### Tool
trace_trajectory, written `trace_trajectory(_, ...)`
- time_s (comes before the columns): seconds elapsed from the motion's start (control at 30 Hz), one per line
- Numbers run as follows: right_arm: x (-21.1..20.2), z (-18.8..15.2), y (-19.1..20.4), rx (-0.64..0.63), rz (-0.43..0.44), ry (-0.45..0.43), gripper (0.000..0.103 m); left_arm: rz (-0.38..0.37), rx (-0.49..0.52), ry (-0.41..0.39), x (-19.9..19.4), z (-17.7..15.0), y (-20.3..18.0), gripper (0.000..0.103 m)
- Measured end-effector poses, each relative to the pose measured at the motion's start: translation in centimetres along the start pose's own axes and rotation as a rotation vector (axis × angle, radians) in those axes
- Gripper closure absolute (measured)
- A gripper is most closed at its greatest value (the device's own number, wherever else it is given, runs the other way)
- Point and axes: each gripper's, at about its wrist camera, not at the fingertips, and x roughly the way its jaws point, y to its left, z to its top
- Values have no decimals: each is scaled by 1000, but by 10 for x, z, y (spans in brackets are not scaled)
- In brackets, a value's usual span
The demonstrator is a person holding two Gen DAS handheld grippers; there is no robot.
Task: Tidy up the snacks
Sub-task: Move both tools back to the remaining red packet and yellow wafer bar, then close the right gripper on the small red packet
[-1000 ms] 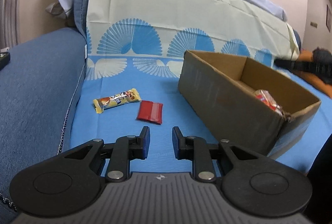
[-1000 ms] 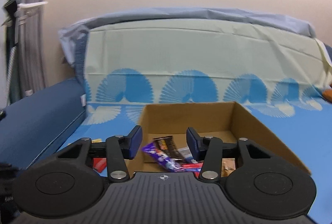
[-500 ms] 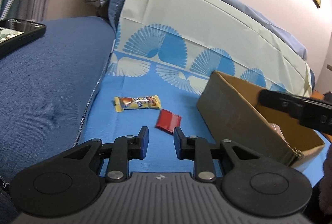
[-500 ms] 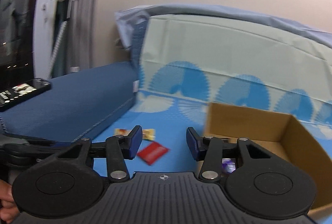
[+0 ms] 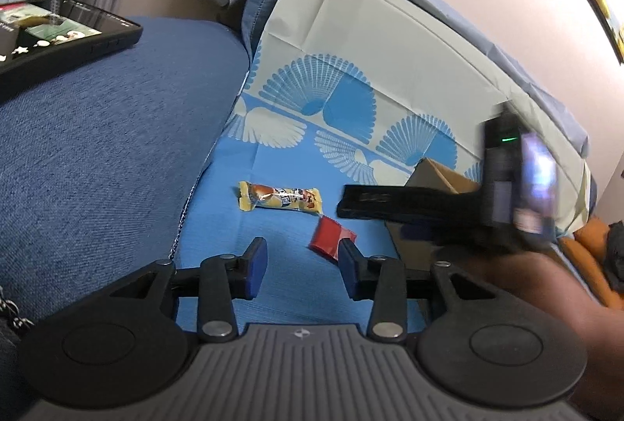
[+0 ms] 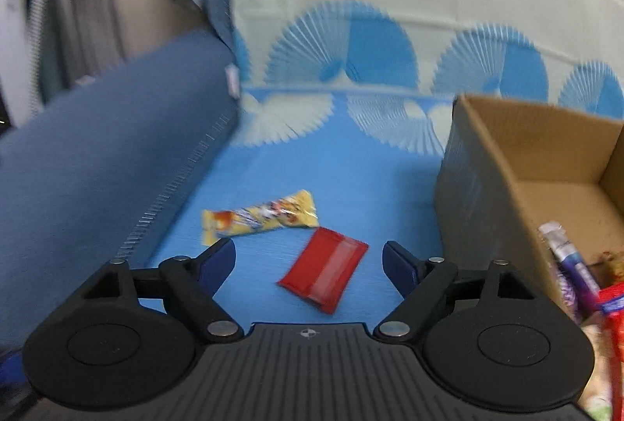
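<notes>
The red packet (image 6: 323, 274) lies flat on the blue patterned cover (image 6: 331, 171) of the sofa seat, and just beyond it, nearly touching its far corner, I see the yellow snack bar (image 6: 259, 218) lying lengthwise. To their right stands the open cardboard box (image 6: 483, 171), with a purple wrapper (image 6: 567, 257) and a red wrapper (image 6: 614, 304) already inside against its near wall. My right hand-held gripper (image 6: 310, 257) hovers over the red packet, which sits in the wide gap between the two blue pads; its jaws are opening and neither pad touches the packet, so it has hold of nothing. In the left wrist view the same packet (image 5: 331, 237) lies just ahead of the right-hand finger (image 5: 349, 265) of my left hand-held gripper (image 5: 302, 267), and the snack bar (image 5: 280, 196) sits farther out on the cover. That gripper's jaws are opening too, moderately apart, with only bare cover between them. The right hand-held gripper (image 5: 421, 208) crosses this view from the right as a blurred dark bar in front of the box (image 5: 440, 179), above the packet. Outward to the left rises the blue sofa armrest (image 5: 97, 132) with a phone (image 5: 58, 34), its screen lit, resting on top.
</notes>
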Motion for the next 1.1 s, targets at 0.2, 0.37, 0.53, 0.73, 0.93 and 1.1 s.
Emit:
trace_trajectory(0.2, 66, 3, -2, 69, -81, 139, 16, -5, 5, 1, 1, 0, 0, 56)
trace_trajectory(0.37, 89, -4, -2, 69, -121, 195, 15, -9, 8, 4, 3, -1, 1, 52)
trace_trajectory(0.53, 76, -7, 0, 25, -101, 156, 57, -9, 9, 5, 4, 0, 1, 52)
trace_trajectory(0.73, 48, -8, -8, 11, -36, 150, 60, -7, 11, 9, 4, 0, 1, 52)
trace_trajectory(0.93, -22, -22, -7, -77, 101, 138, 59, 7, 19, 15, 6, 0, -1, 52)
trace_trajectory(1.1, -71, -41, -17, -127, 183, 157, 59, 21, 19, 24, 8, 0, -2, 52)
